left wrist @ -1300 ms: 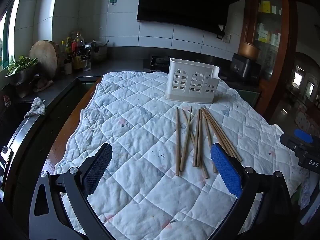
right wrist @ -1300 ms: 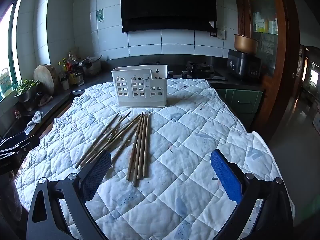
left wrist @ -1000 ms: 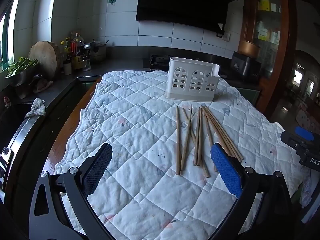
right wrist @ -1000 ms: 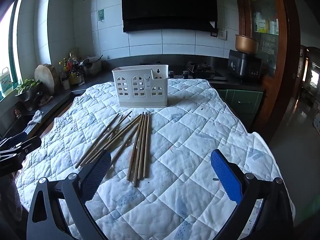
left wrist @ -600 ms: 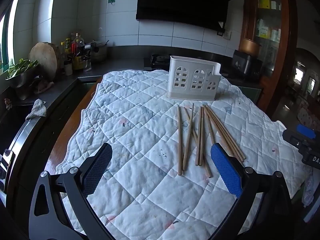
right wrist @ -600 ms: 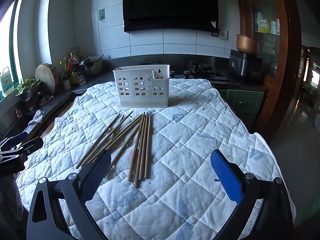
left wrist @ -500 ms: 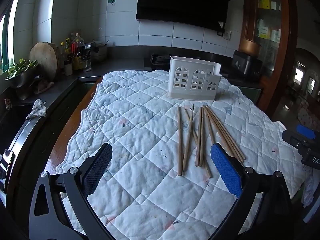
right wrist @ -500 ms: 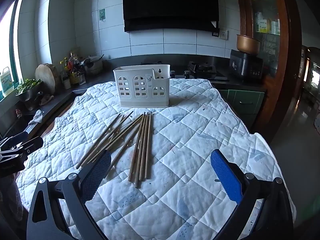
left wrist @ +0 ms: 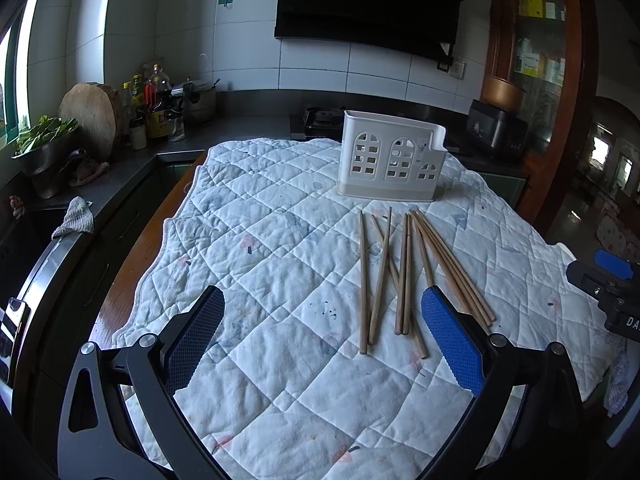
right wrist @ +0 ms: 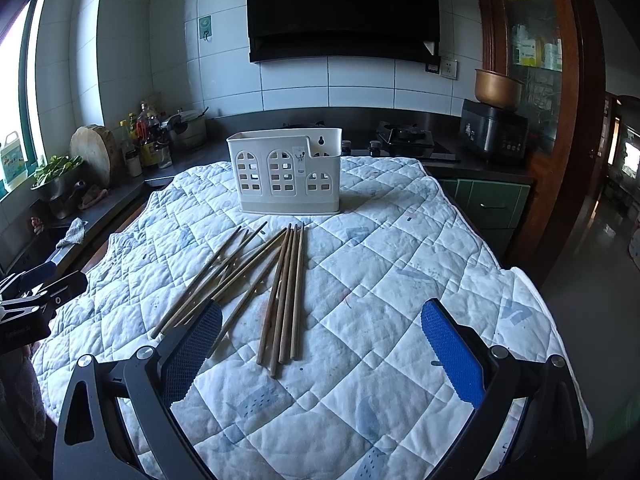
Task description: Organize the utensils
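Almost nothing has moved since a second ago; both views have only crept a little closer to the chopsticks [left wrist: 394, 272]. They lie loose on the quilted cloth [left wrist: 260, 248] over the bench, just in front of the white utensil holder [left wrist: 390, 162], which looks empty. I hold the left gripper [left wrist: 322, 340] and the right gripper [right wrist: 320, 344] with fingers spread wide, pinching nothing. I think I should come down low over one small bunch, close gently, then lift it straight.
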Tool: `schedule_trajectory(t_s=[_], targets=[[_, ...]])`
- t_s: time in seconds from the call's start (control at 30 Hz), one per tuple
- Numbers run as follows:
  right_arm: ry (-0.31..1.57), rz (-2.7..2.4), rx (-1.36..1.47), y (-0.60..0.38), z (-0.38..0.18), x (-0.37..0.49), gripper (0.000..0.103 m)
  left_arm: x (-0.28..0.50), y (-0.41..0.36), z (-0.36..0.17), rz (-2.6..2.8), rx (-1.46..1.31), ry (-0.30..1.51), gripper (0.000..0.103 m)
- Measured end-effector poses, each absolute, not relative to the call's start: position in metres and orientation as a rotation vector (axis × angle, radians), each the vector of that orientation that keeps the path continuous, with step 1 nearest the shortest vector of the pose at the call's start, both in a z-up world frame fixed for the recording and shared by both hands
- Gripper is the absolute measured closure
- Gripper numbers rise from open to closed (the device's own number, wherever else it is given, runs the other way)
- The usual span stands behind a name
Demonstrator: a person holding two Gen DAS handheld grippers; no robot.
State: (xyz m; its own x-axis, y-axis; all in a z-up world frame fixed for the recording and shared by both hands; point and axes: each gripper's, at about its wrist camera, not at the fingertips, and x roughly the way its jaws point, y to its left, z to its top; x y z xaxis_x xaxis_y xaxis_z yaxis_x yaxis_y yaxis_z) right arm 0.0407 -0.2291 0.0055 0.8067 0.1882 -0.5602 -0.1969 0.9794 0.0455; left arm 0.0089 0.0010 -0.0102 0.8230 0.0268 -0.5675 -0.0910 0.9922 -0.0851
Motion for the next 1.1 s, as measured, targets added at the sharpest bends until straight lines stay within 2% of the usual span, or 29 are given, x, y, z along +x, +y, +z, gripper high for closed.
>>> schedule_trajectory(t_s=[1.1], targets=[[0.603,0.205,-0.006,-0.228,-0.004,0.052,0.006,0.018,0.007,-0.010,0.096,-0.114,0.606,0.006]])
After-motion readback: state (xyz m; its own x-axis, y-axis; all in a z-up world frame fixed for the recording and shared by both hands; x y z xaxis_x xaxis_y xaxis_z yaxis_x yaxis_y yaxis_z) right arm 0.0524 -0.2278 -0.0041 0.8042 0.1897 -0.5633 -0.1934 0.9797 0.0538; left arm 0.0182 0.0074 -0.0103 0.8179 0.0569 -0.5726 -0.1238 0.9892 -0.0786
